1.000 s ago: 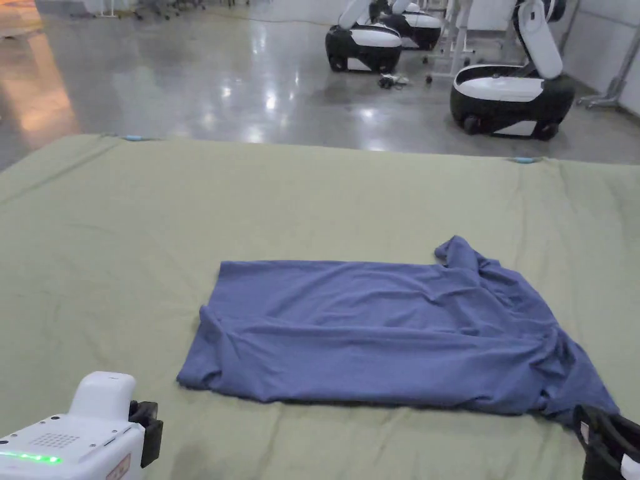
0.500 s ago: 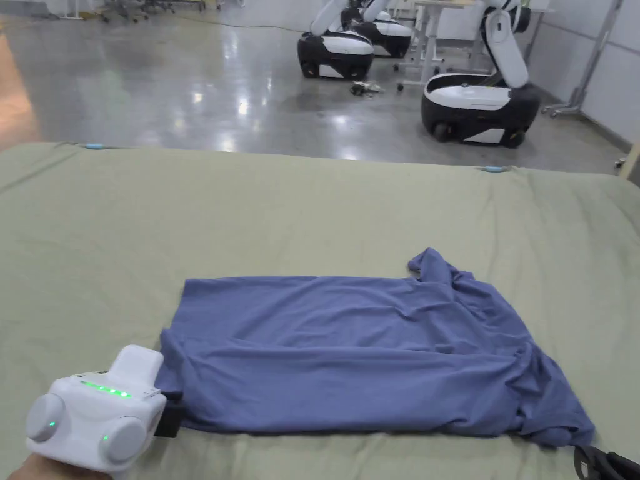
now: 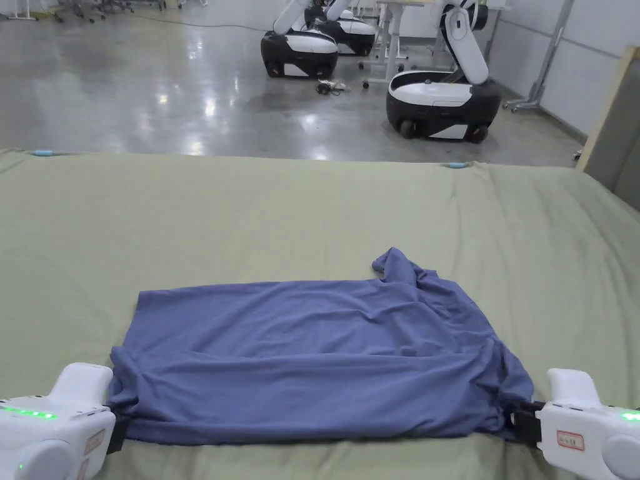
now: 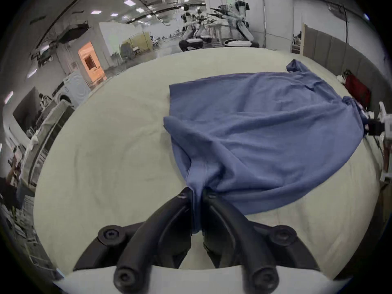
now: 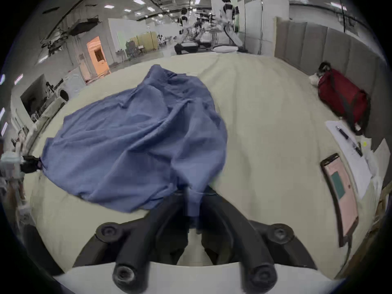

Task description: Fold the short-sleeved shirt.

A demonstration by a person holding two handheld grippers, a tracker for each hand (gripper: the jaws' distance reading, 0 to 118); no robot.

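Note:
A blue short-sleeved shirt (image 3: 312, 362) lies spread sideways on the olive-green table cover (image 3: 312, 206), with one bunched corner raised at its far right. My left gripper (image 3: 119, 425) is shut on the shirt's near left corner; in the left gripper view the cloth (image 4: 254, 129) runs pinched between the black jaws of that gripper (image 4: 197, 194). My right gripper (image 3: 515, 422) is shut on the near right corner; in the right gripper view the shirt (image 5: 135, 137) is drawn into the narrow gap of this gripper (image 5: 192, 194).
Wheeled white-and-black robots (image 3: 440, 100) stand on the shiny floor beyond the table's far edge. On the table to the right lie a red bag (image 5: 343, 95), papers with a pen (image 5: 347, 141) and a phone (image 5: 339, 194). Bare cover stretches behind and left of the shirt.
Both grippers have come in to the shirt's near corners and closed on them. The head camera has panned right, so the whole scene sits further left in the picture.

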